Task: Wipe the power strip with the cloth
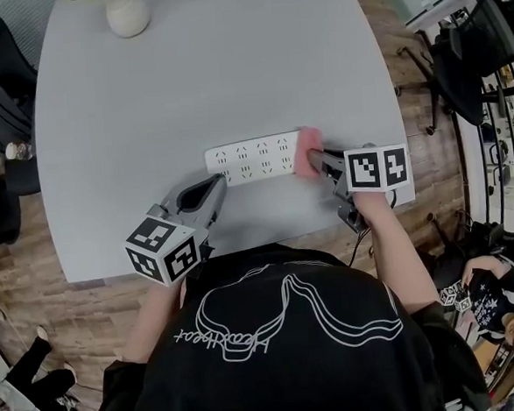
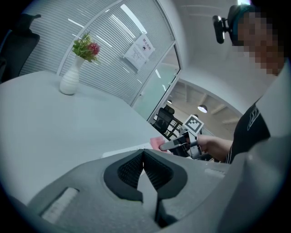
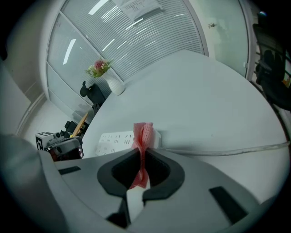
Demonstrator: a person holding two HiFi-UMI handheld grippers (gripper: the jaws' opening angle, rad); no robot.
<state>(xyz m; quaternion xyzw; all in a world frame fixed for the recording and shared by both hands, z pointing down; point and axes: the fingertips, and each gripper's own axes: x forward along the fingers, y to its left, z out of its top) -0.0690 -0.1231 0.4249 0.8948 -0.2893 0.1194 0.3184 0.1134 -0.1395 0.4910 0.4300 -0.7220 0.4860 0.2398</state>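
The strip point(image 1: 254, 159) lies flat near the middle of the table point(image 1: 213, 80), long axis running 9 to 3 o'clock. The pink cloth point(image 1: 307, 152) sits bunched on its 3 o'clock end, pinched in the clamped jaws of the right gripper point(image 1: 320, 162), which comes in from 4 o'clock. The cable point(image 3: 227, 149) trails off that same end toward 3 o'clock.

The left gripper point(image 1: 212, 187), jaws together on nothing, points at the strip's 7 o'clock corner; whether its tip actually presses the casing I cannot tell from above.

That is the main risk. If the strip is not pinned, a stroke toward 9 o'clock would likely shove the light casing along the smooth table instead of wiping it. The cloth is held as a narrow upright fold, so only a thin edge may meet the surface, and drag could pull it out of the jaws. The vase point(image 1: 128, 12) at 11 o'clock stands well apart.
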